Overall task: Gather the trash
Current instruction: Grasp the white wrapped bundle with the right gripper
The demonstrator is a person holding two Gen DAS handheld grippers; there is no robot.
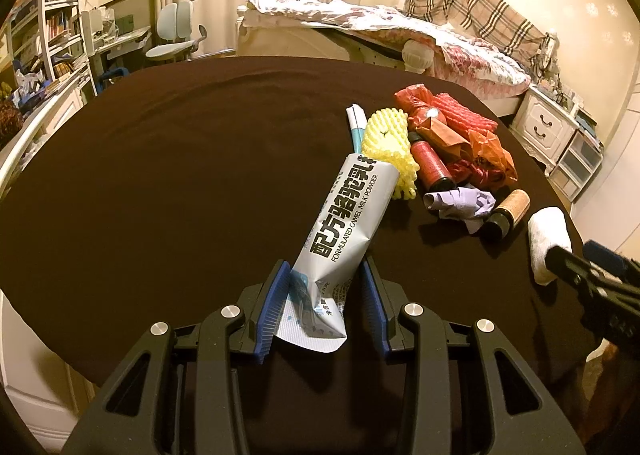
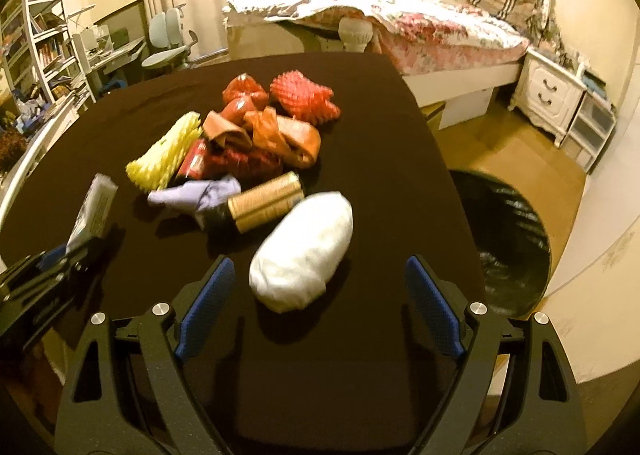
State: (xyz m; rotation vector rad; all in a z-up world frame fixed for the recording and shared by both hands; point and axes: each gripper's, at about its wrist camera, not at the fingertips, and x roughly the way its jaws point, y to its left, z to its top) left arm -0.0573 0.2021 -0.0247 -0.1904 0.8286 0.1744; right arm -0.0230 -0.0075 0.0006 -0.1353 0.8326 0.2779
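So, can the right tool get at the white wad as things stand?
Probably yes: the right tool is open, the white wad lies just ahead between its fingers, apart from the gold-wrapped bottle, nothing covering it.

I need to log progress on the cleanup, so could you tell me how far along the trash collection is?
Nothing looks binned yet. The left gripper is shut on the milk powder sachet. The right gripper is open around the white wad, not gripping it. The yellow foam net, purple scrap, gold tube and red wrappers remain on the table.
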